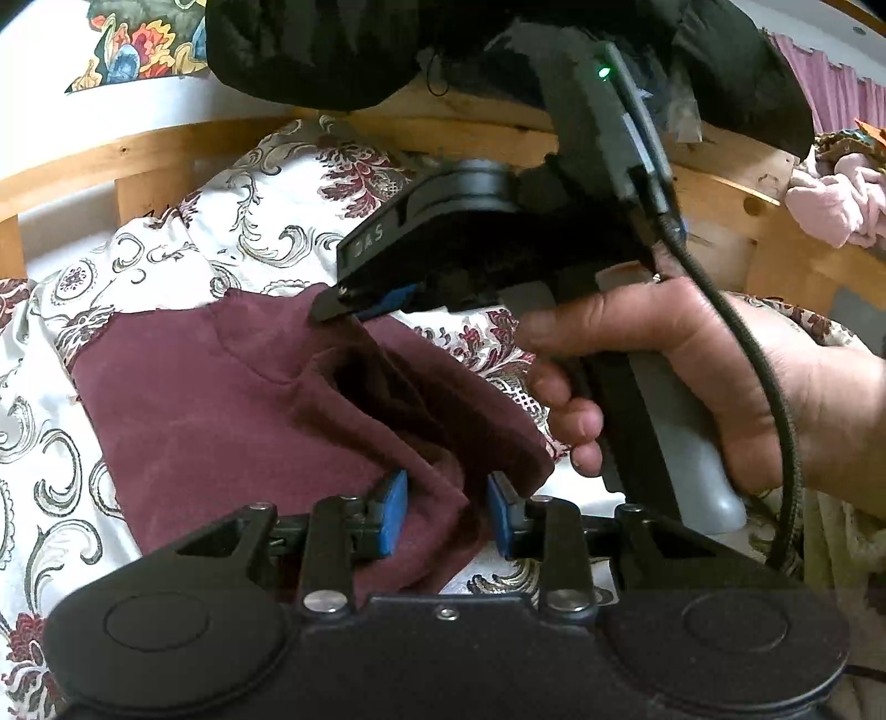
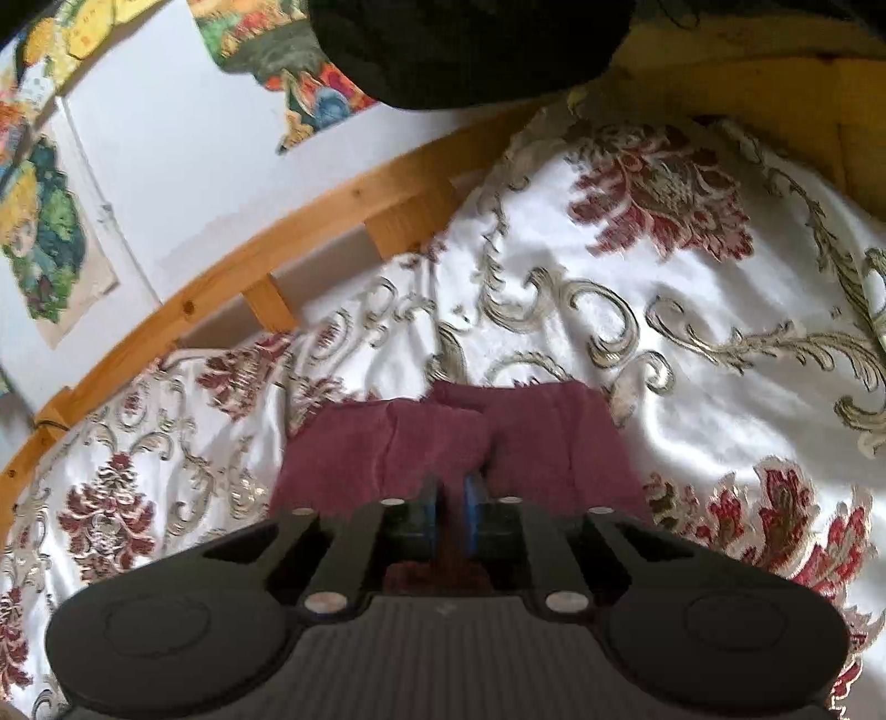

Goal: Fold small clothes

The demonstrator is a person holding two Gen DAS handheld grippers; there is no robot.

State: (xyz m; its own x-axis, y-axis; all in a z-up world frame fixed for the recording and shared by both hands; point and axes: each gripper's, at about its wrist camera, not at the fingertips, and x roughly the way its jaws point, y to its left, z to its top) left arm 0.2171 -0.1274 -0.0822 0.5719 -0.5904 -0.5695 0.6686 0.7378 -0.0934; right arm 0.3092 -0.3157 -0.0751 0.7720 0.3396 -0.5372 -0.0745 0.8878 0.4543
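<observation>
A small maroon garment [image 1: 232,399] lies on the floral bedspread [image 1: 166,238]. In the left wrist view my left gripper [image 1: 448,515] is open, its blue pads on either side of a bunched fold of the garment near its right edge. My right gripper [image 1: 354,302], held by a hand, pinches the garment's upper edge and lifts it. In the right wrist view my right gripper [image 2: 451,509] is shut on the maroon garment [image 2: 443,437], which bunches up just ahead of the pads.
A wooden bed rail [image 1: 138,149] runs behind the bedspread, with a white wall and colourful pictures [image 2: 39,232] beyond. A black cloth [image 1: 310,50] hangs from above. Pink clothes [image 1: 841,205] lie on a ledge at the right. The bedspread [image 2: 692,360] stretches wide to the right.
</observation>
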